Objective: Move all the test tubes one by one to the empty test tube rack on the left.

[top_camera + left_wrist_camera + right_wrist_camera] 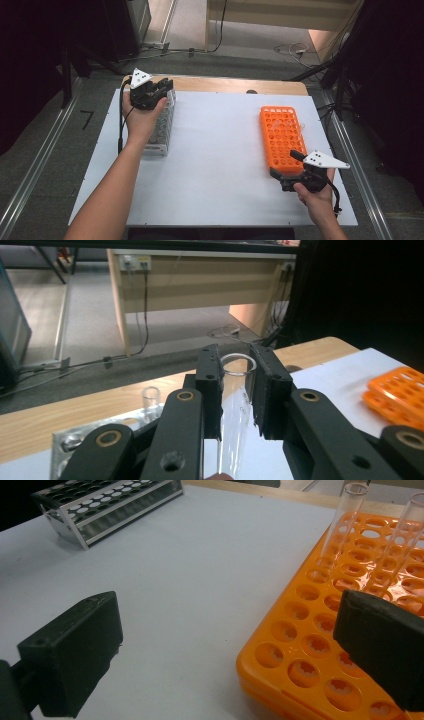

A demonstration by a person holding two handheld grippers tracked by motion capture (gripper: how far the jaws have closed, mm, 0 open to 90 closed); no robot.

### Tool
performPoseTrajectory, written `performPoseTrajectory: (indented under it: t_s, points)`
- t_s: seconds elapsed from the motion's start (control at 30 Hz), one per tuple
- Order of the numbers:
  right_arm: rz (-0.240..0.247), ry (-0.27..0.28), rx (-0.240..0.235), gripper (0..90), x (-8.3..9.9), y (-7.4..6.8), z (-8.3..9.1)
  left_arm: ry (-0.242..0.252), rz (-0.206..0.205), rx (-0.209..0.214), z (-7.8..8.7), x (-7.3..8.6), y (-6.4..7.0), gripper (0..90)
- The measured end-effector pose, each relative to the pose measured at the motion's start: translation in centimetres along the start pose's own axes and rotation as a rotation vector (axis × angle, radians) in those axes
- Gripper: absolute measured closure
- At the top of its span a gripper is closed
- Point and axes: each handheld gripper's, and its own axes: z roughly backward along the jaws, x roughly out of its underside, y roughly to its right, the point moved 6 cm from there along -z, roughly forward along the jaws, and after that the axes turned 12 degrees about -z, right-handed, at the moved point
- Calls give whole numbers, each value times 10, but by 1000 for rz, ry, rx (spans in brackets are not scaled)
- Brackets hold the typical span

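While you hold the right gripper at the near right corner of the white worktop, its jaws stand wide apart with nothing between them, one on either side of the near end of the orange rack. That rack runs near-to-far along the right edge. Two clear tubes stand upright in its farther holes; the near rows are empty.

Across the worktop, at the far left corner, your left gripper is closed on a glass test tube. The pads clamp it just below the open rim, tube upright, its lower length hanging free between the jaw arms. The metal rack sits right under that hand, along the left edge. One more tube stands in it at the far end. Whether the held tube's base has cleared its hole, you cannot tell from these views.

Handling notes:
- Thin glass, light, rigid, and slick against flat pads. Brittle too: a hard squeeze or a sideways knock on a rack wall could crack it.
- A grip near the rim looks right; it leaves the long body free to enter a hole.
- Keep it plumb. Tilted, it will likely bind or pivot in the pads.
- Likely destination is an empty hole in the orange rack; the right gripper looks placed to steady that rack.
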Motion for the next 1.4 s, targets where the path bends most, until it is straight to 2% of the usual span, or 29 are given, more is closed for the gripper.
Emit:
performPoseTrajectory:
  t_s: [0.17,0.33,0.4,0.77,0.87,1.17,1.4]
  points:
    - [-2,-2,1,0,0,0,0,-11,8,-32,-13,6,-14,745]
    - [2,-5,1,0,1,0,-1,1,14,-63,-26,7,-24,744]
    - [1,-5,-1,0,1,0,-1,-4,-5,-84,-31,7,-26,744]
    - [-5,-7,-4,0,1,2,-1,-25,-8,-124,-49,17,-35,744]
    - [-8,-4,-7,0,1,3,-1,-32,3,-119,-52,20,-35,744]
    - [-10,-6,-9,0,1,3,-1,-111,5,-103,-59,32,-33,743]
    - [-8,-10,-8,0,2,2,-2,-152,15,-79,-61,36,-33,739]
